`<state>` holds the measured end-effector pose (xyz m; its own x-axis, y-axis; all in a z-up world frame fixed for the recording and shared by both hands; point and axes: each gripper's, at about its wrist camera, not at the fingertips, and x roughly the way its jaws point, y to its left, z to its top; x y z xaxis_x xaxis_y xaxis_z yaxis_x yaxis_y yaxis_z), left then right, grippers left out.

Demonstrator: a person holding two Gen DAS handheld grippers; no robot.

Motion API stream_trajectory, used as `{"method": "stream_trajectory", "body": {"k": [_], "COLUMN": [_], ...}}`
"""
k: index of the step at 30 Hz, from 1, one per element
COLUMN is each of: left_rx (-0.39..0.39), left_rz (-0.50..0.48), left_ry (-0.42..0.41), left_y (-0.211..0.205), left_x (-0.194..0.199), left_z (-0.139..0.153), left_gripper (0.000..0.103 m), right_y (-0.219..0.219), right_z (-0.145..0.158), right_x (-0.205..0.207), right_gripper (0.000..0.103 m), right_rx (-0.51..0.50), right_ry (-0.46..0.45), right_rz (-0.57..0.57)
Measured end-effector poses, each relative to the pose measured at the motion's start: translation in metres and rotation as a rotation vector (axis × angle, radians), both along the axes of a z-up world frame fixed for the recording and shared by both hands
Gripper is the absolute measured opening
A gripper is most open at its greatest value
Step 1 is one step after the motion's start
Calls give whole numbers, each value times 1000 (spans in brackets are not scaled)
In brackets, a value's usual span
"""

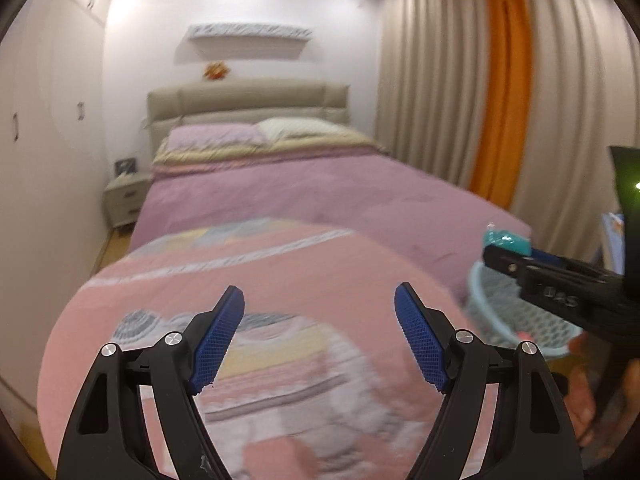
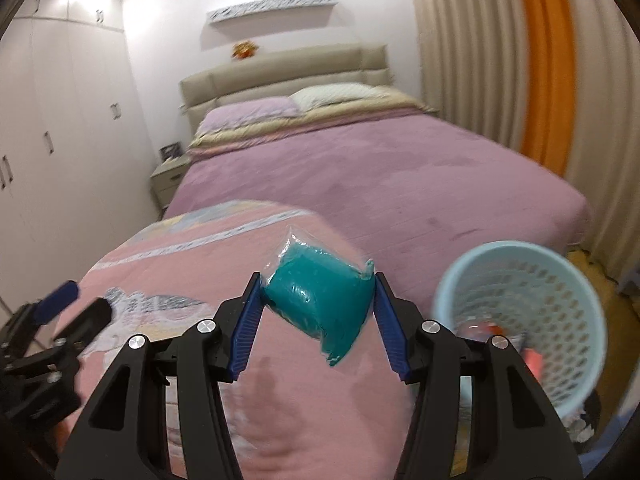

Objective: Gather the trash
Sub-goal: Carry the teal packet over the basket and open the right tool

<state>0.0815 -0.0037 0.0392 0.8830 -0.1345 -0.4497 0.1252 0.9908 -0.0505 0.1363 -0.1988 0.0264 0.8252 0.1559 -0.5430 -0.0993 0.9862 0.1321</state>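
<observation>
The right claw (image 2: 318, 312) pinches a teal packet (image 2: 320, 300) above the bed (image 2: 400, 184) — carrying step; next, swing it over the blue basket (image 2: 520, 264) and release; left claw (image 1: 320, 340) spread, empty.

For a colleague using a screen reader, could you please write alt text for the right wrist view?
The right gripper clamps a teal plastic-wrapped packet above a pink patterned quilt on a bed. A pale blue mesh bin stands at right; the left gripper shows at left.
</observation>
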Motion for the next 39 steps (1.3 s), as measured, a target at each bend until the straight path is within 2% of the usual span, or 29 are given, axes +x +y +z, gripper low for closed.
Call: {"method": "stream_trajectory", "body": {"k": [6,11,16,21,25,29,31,39], "left_rx": [-24,-21,-15,-10,-6,-17,-20,-45], "left_rz": [-97,-152,-185,-200,-200,-191,-188,-167], "left_ry": [-52,-56,-49,-30,-17,1,7,8], "left_y": [-38,-66,-82,-89,-91,-94,-92,-81], "left_x": [-18,-17,-12,-7,-5,-4,-4,-14], "left_z": [11,9,4,-3,-9,-14,-16,-13], "left_gripper": [79,79,79,79,79,79,79,82], "right_y": [-64,-106,-157,-197,-207,-210,-212,-203], "right_z": [18,21,5,-11,-23,-37,-45,-44], "right_x": [-19,-22,-9,3,12,21,22,5], "right_gripper": [51,51,51,53,53,63,64,66], "right_rx": [37,30,79,130,143,137,151,155], "right_ry": [-25,-9,79,150,185,229,242,206], "right_rz": [-143,-282,-388,-420,-433,-447,-451,-421]}}
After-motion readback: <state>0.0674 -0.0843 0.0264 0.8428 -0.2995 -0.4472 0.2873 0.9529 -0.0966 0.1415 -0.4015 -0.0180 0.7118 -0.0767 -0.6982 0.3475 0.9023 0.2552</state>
